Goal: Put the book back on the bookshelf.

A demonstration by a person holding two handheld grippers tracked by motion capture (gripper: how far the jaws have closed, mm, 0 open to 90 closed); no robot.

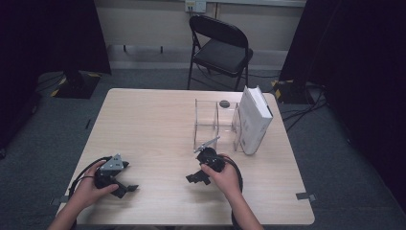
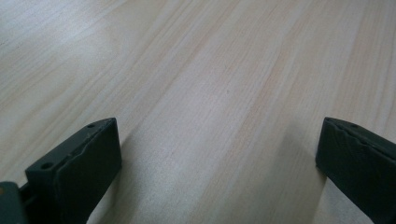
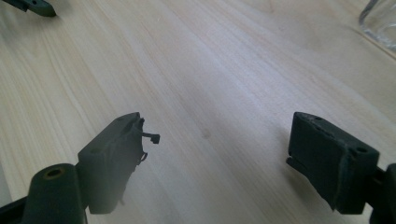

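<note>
Near the front edge of the pale wooden table [image 1: 158, 120], the left claw [image 1: 125, 184] is held low in the person's left hand [image 1: 91, 189], with its jaws spread wide and bare wood seen between them in the left gripper view. Right of it, well apart, the right claw [image 1: 197, 177] is held in the right hand [image 1: 225, 177], just above the table surface and angled toward the left claw; its jaws are likewise parted with nothing between them, as is seen in the right gripper view, where a tip of the left claw is caught in the top left corner. Just beyond the right claw a clear acrylic rack [image 1: 213, 122] with upright dividers is stood on the table, and a white book [image 1: 253, 122] is leaned upright in its right end. A corner of the rack [image 3: 380, 21] is glimpsed at the top right of the right gripper view. Behind the table a black folding chair [image 1: 220, 48] is placed on the grey floor.
</note>
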